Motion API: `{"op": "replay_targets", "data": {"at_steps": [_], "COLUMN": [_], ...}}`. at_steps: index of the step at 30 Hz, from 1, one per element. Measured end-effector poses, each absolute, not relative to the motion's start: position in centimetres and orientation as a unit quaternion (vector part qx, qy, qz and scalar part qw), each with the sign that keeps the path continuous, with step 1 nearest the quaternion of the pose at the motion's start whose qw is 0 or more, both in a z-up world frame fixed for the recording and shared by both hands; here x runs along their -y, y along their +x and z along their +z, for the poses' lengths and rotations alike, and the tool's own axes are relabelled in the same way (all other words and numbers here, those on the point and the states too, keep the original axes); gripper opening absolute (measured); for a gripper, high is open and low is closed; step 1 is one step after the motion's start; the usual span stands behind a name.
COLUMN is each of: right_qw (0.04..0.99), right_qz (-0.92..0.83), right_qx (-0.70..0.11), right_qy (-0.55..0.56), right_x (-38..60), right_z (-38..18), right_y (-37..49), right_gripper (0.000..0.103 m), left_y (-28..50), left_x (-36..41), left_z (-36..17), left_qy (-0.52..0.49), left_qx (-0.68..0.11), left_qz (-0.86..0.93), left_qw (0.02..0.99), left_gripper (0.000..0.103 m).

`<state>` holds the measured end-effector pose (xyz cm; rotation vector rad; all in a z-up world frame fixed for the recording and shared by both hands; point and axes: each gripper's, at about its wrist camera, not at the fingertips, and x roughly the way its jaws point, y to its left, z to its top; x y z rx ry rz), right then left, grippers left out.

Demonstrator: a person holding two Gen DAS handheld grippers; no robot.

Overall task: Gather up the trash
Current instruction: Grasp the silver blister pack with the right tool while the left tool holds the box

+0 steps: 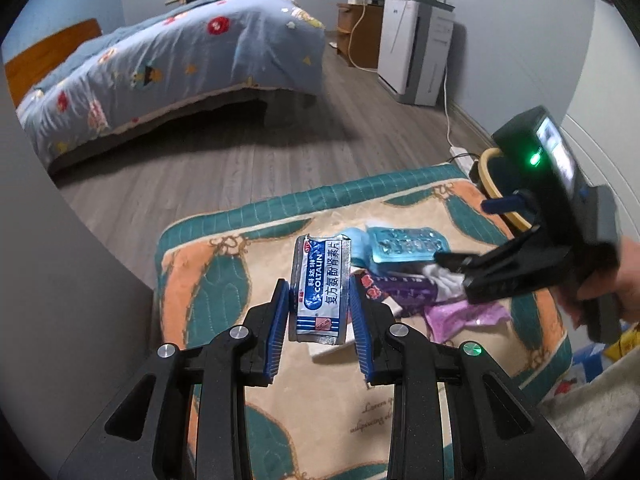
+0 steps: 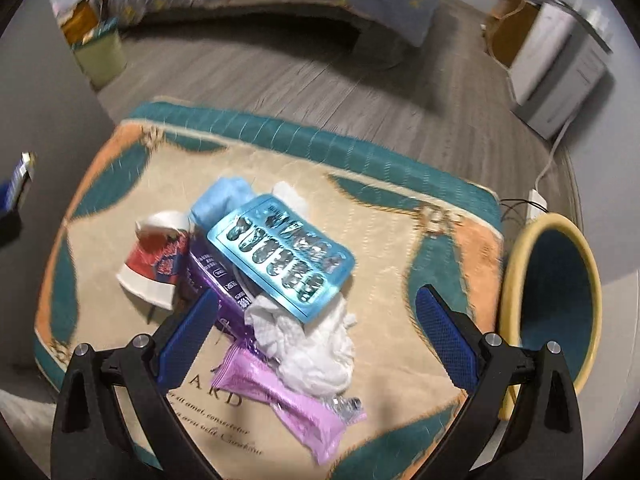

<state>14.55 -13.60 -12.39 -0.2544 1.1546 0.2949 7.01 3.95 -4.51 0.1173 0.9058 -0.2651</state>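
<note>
Left gripper [image 1: 319, 312] is pinching a flat silver-and-blue foil medicine sachet [image 1: 321, 290] between its blue pads, jaws narrow, sachet standing upright above the quilted teal-and-orange mat [image 1: 224, 280]. Right gripper [image 2: 316, 332] is hanging over the pile with jaws spread wide and nothing between them; the left wrist view shows it [image 1: 452, 266] coming in from the right side, a hand [image 1: 624, 280] behind its body.

Trash still lying on the mat, bunched together:
- light blue plastic blister pack [image 2: 282, 254], empty pockets, resting on top
- crumpled white tissue [image 2: 316, 344] just below it, touching
- pink plastic wrapper [image 2: 280, 396] nearest the right jaws
- purple foil packet [image 2: 218, 284] partly under the blister pack
- crushed red-and-white paper cup [image 2: 156, 260] on its side, at the left of the pile
- light blue cloth-like scrap [image 2: 224, 198] behind the blister pack; cannot tell what it is

Round yellow-rimmed bin with dark blue inside [image 2: 556, 292] is sitting off the mat's right edge, mouth facing the right wrist camera.

Step, as I'm reading it: mid-collection. Left is carrying one piece, right is lining up for the next pick, likely tissue or blister pack.

Next move, my guess: left needs to swing across to the bin without clipping the right gripper, then open over the mouth. Right needs to drop and close on one item only. The pieces are overlapping, so a stacked neighbour may come up with it.
</note>
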Motion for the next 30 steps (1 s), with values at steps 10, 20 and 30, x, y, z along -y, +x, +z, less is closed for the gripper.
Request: {"op": "replay_targets", "data": {"at_steps": [10,20,30], "right_qw": [0.800,0.790,0.809], "right_qz": [0.161,0.177,0.163], "right_qx": [-0.550,-0.584,-0.563], "right_qy": [-0.180,-0.059,-0.057], "right_x": [10.2,13.0,12.9], "right_z": [-16.3,-16.2,-15.2], "right_y": [16.6,18.5,19.3], "right_gripper": [0.086,0.034,0.012], "left_y": [8.5,8.6,9.1], "left_x": [-4.7,-4.1,-3.0], "left_z": [-5.6,-6.0,-6.8], "left_qy": [0.037,0.037,0.053], "left_qx": [-0.449,-0.455,-0.469], "left_qz": [-0.137,-0.144,-0.143], "left_qw": [0.882,0.878,0.870], "left_gripper": [0.032,0.032,0.032]}}
